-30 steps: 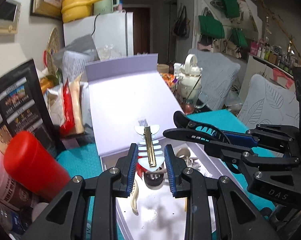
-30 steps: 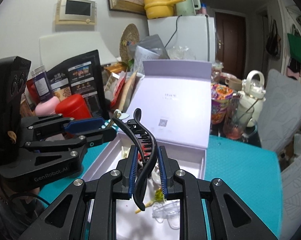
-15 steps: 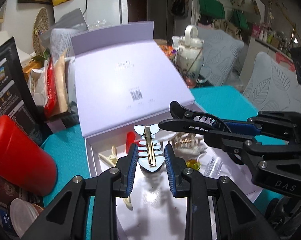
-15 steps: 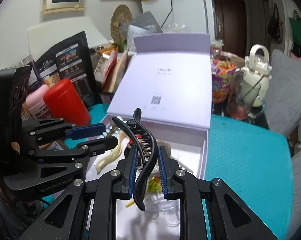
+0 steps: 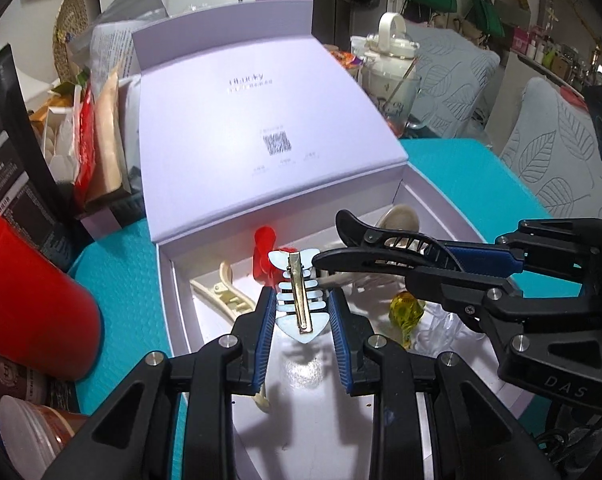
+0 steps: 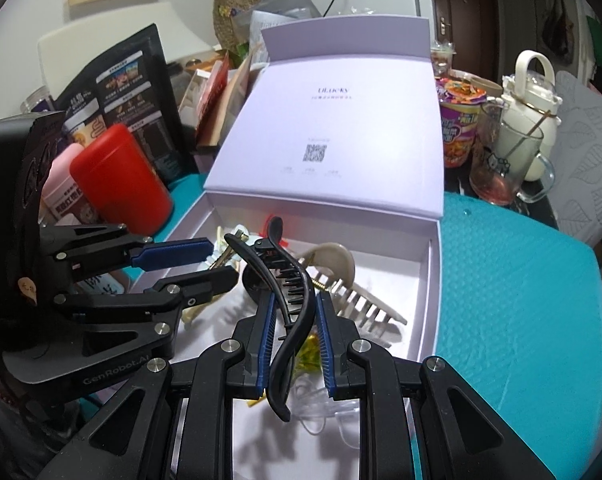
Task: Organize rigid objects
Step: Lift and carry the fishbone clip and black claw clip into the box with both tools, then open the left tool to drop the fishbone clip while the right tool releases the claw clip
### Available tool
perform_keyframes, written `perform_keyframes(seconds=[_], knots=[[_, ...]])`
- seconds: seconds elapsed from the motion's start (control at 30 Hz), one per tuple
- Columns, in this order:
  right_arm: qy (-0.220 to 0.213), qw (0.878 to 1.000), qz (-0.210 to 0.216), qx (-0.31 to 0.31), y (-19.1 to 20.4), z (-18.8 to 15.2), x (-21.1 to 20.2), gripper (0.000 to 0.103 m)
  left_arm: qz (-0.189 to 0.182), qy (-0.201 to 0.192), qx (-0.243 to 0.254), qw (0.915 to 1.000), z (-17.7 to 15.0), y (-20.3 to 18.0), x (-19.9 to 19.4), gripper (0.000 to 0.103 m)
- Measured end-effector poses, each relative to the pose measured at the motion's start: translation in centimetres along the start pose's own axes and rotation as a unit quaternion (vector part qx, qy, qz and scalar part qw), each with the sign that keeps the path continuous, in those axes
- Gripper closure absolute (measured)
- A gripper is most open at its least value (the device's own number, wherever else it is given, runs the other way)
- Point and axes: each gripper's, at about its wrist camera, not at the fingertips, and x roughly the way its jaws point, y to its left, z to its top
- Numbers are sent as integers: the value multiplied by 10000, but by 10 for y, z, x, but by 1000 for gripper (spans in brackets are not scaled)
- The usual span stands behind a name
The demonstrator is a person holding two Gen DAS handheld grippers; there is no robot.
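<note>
Lavender cardboard is filling more of both views than a second ago: the two grippers are dropping closer over the open box point(image 5: 173, 280) on the teal desk point(image 6: 521, 280). The left gripper point(image 5: 301, 312) is clamped on a pale blue fishbone clip point(image 5: 299, 304), and the right gripper point(image 6: 293, 328) is clamped on a black claw clip point(image 6: 289, 300). Both clips are hanging above the box floor, where a beige claw clip point(image 6: 341, 276), a cream clip point(image 5: 221, 292) and a yellow bead point(image 5: 405, 308) are lying. Judging by the descent, both are nearing release inside.
</note>
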Motion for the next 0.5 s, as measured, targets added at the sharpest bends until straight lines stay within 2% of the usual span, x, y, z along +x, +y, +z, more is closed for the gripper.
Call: perform_keyframes(seconds=[0.1,0.2,0.5], knots=[[28,10000,9,-2,-1,-1,3,83,-104,91,-50,9999,-2,1,5,76],[18,10000,-26,-28,0,-1,3,83,-373,226,-181,9989,-3,4,11,76],[141,9979,-452,-433,12,-2,3,83,-247,396,-207,9987,-7,5,18,76]])
